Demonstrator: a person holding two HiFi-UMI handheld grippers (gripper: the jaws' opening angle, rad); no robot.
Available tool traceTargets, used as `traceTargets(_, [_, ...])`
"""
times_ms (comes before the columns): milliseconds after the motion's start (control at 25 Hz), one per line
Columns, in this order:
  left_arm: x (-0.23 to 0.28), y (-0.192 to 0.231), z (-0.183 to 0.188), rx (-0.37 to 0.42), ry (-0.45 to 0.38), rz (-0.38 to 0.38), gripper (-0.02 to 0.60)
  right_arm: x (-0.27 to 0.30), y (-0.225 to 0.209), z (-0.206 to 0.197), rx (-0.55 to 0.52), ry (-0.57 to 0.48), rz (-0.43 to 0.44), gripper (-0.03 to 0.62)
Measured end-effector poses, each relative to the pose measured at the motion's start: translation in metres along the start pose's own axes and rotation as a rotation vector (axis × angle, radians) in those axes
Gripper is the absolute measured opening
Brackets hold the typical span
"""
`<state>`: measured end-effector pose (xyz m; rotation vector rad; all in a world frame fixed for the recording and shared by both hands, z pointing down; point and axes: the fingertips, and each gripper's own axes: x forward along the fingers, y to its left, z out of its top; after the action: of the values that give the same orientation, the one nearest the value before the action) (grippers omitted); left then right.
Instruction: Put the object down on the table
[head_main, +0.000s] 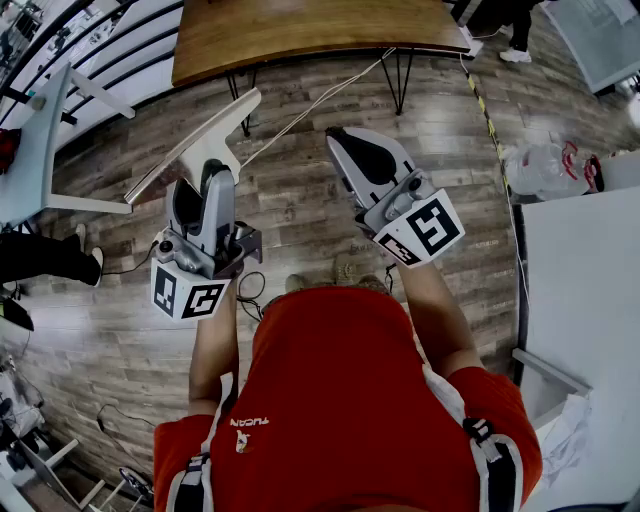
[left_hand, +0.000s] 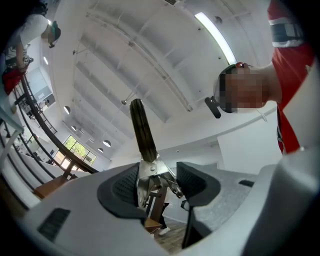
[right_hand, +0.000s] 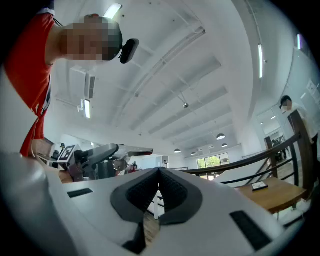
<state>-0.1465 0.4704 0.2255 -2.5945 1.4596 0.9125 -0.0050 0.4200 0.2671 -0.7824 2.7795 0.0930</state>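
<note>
Wood-plank floor (head_main: 300, 200), brown wooden table (head_main: 300, 30) top centre, white desk (head_main: 590, 270) right edge; white ceiling (right_hand: 200, 50), strip lights (left_hand: 215, 36) overhead.

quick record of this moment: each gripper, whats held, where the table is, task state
left gripper: jaws shut on a metal tool, its dark handle pointing up
right gripper: jaws together, nothing between them
wooden table: ahead of the person, beyond both grippers
task state: tool held in the air, not yet put down
</note>
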Motion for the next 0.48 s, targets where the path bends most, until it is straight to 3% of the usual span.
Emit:
traceTargets(240, [0.022,-0.007,-0.026,0.018,0.035,0.005,0.221,-0.012,-0.031,-0.004,0.04,0.0,0.01,0.025])
traceTargets(480, [0.051,-0.016,-0.053,0.04,0.063,0.021,0.222,-0.03,-0.068,-0.002,0.009,0.011,0.016,0.025])
